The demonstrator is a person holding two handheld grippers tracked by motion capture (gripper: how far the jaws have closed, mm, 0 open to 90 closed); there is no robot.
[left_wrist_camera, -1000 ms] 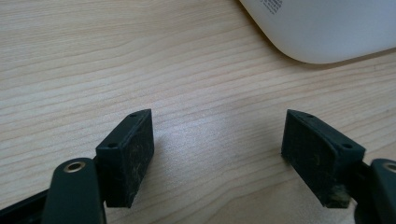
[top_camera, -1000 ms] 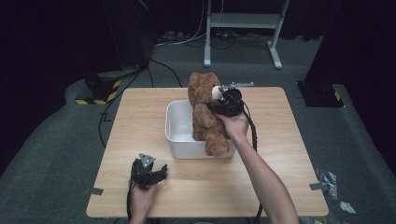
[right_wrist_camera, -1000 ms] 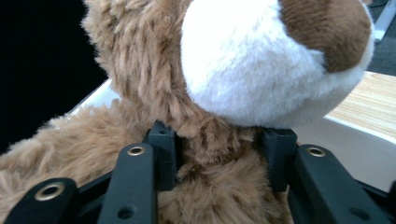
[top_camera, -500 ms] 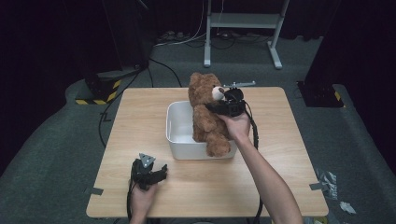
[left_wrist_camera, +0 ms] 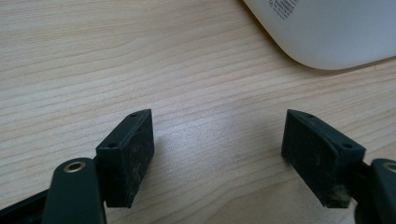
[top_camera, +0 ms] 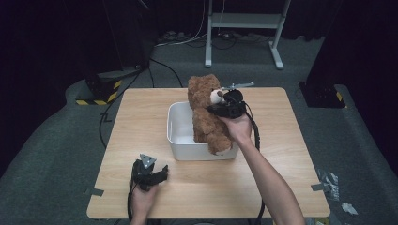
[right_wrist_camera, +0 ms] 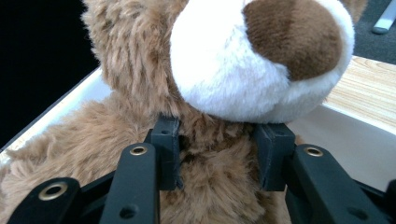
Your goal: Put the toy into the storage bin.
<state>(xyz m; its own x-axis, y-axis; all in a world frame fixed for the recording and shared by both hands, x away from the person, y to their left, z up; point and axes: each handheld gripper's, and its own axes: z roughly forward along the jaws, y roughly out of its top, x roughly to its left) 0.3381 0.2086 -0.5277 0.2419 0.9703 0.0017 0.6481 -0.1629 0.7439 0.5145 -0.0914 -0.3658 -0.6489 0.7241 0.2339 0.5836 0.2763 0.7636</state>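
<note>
Right claw (right_wrist_camera: 218, 158) clamped on teddy bear's (top_camera: 206, 112) neck, just tightened; pads half sunk in fur.

The work surface is a light wooden table (top_camera: 291, 140) with rounded corners, grain running across its width. It stands on grey carpet (top_camera: 61, 154). At 12 o'clock from the table, a white metal frame (top_camera: 244, 21) with two splayed feet rests on the floor, with loose cables (top_camera: 180, 37) lying at its base. At 10 o'clock, a dark stand base edged in yellow-and-black hazard tape (top_camera: 96, 96) sits on the carpet; a black cable (top_camera: 104, 126) runs from it along the table's edge. At 2 o'clock lies a black floor plate (top_camera: 321, 93). At 4 o'clock, crumpled tape scraps (top_camera: 331, 180) lie on the carpet. At 8 o'clock, a grey tape strip (top_camera: 94, 191) adheres to the floor.
</note>
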